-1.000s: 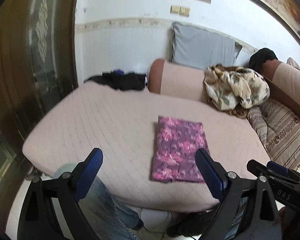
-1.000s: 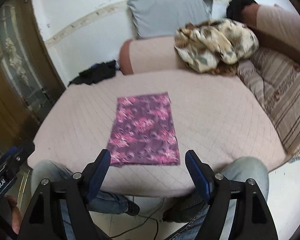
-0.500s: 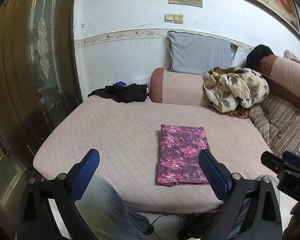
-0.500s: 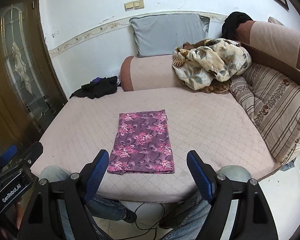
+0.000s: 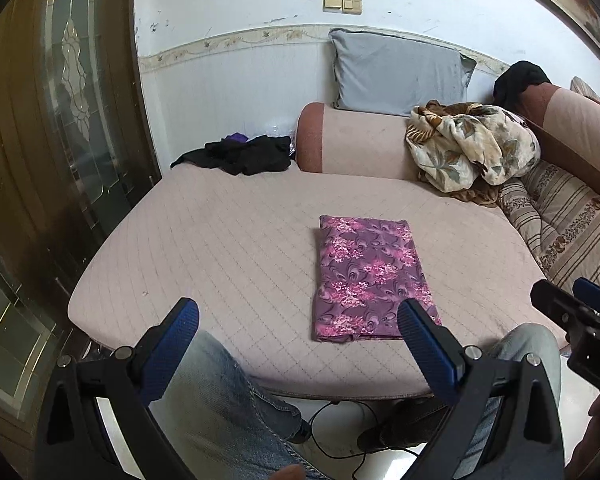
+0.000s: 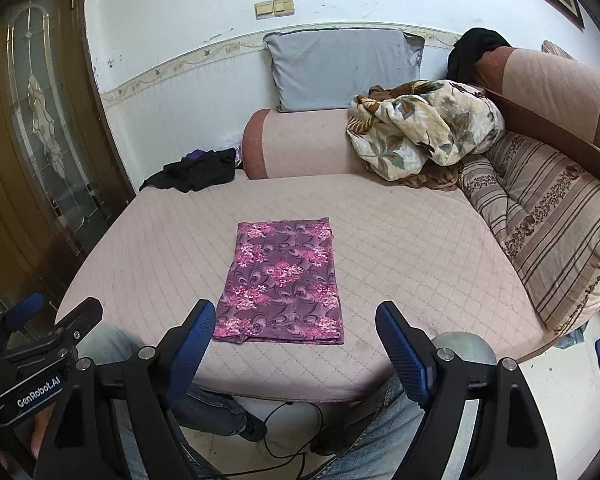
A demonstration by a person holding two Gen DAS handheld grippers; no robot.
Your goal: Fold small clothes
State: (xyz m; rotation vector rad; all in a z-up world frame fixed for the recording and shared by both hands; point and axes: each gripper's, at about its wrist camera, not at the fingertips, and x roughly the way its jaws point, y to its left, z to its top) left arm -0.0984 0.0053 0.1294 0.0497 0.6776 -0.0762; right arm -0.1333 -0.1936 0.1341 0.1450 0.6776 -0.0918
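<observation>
A purple floral cloth (image 5: 370, 278) is laid flat on the pink quilted mattress (image 5: 228, 248), folded into a neat rectangle near the front edge, its short side turned toward the person's denim-clad knees (image 5: 220, 404). The left gripper (image 5: 300, 338) is held above those knees with its 2 blue fingers (image 5: 180, 330) spread wide — its jaws have just been opening, and nothing is caught between them. The right gripper (image 6: 294, 338) is likewise held short of the mattress edge, fingers well apart and empty, with the cloth seen beyond the gap. At the far side, a heap of black clothes (image 5: 240, 154) is seen by the wall, beside a pink bolster (image 5: 356, 140); a grey pillow (image 5: 396, 72) is propped behind it, and a crumpled floral blanket (image 5: 472, 148) is piled next to a striped cushion (image 5: 568, 220).
</observation>
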